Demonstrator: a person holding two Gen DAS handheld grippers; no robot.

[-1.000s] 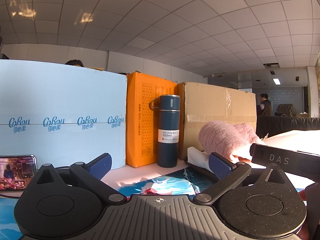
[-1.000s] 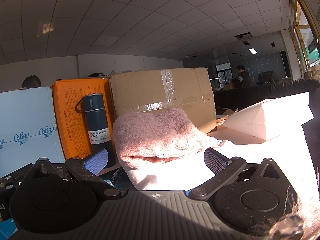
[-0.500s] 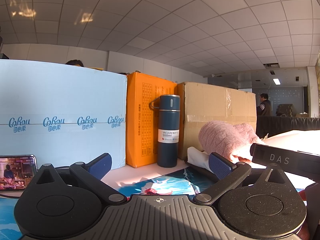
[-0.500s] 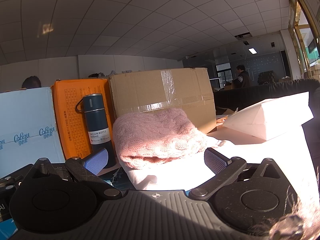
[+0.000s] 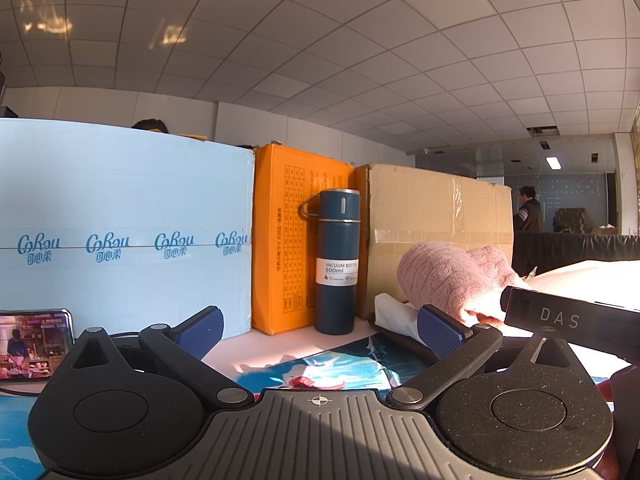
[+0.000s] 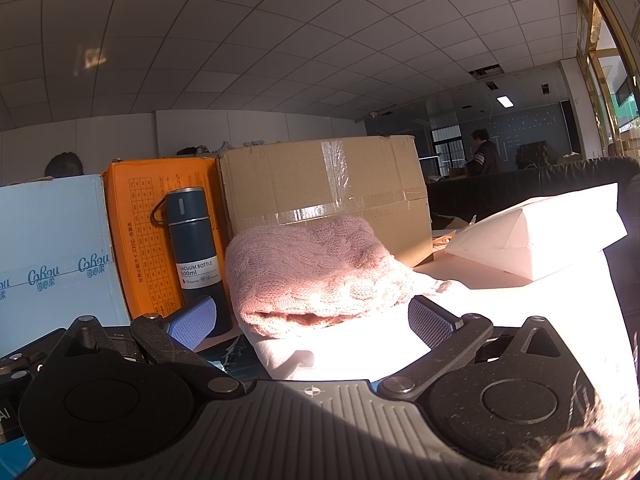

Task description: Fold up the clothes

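Nothing moved; vacuum bottle [image 5: 337,262] beside pink knit [image 6: 316,270], before cardboard box [image 6: 324,184].

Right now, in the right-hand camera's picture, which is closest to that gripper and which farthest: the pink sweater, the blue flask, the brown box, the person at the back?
1. Pink sweater: just ahead of the right gripper, between its open fingers.
2. Blue flask: left, a little further back.
3. Brown box: behind the sweater.
4. Person: far back right, across the room.

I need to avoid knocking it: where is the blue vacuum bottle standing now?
The vacuum bottle stands upright at the centre of the left wrist view, before the orange box, left of the pink sweater.
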